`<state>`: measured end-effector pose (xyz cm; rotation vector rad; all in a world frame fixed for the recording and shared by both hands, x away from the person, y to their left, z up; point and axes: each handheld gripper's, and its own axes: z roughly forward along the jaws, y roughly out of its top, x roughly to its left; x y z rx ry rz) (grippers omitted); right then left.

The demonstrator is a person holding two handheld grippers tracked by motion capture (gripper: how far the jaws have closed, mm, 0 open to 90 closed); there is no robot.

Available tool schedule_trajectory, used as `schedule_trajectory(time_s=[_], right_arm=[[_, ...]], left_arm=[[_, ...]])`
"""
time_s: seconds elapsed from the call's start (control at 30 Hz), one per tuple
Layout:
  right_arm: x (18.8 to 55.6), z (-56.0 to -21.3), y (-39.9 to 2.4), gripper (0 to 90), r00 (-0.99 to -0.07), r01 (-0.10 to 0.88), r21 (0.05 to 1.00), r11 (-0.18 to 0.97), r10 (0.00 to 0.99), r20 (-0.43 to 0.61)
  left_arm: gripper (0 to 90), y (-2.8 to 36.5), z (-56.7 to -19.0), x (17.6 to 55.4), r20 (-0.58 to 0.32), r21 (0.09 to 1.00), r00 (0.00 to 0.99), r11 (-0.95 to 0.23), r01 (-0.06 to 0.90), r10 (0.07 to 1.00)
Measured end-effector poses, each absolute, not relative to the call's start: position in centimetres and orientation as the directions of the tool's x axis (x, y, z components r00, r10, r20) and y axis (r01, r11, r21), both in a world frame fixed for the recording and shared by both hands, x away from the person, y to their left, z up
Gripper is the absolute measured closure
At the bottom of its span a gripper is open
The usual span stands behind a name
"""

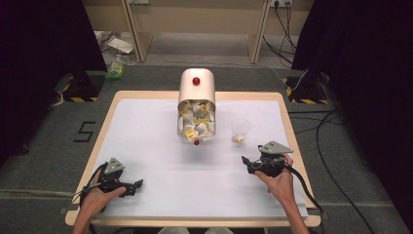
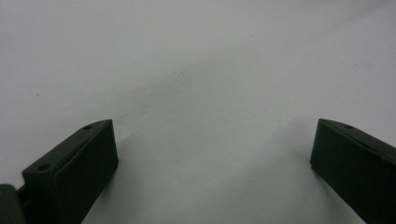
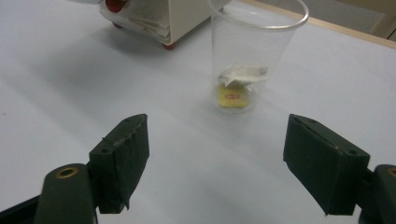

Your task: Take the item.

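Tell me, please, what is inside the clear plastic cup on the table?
The clear plastic cup holds one tea bag with a yellow tag at the bottom. Nothing else shows inside; the cup is see-through, so little is hidden.

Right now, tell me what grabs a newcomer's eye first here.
The cream box at the table's middle far side, its open front stuffed with white and yellow tea bags. Just right of it stands a clear plastic cup holding one tea bag, straight ahead of the open right claw.
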<state>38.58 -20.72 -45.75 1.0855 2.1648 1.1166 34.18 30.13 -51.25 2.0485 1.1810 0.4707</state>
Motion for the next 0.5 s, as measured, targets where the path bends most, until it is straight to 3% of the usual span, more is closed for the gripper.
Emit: schedule_trajectory(time_s=[0.5], right_arm=[[37.2,-47.9,-20.2,22.8,-0.618,0.470,0.775,0.421,0.785,-0.051]], left_arm=[[0.0,30.1,-51.2,34.2,-0.038,0.734,0.515,-0.325,0.596,0.857]])
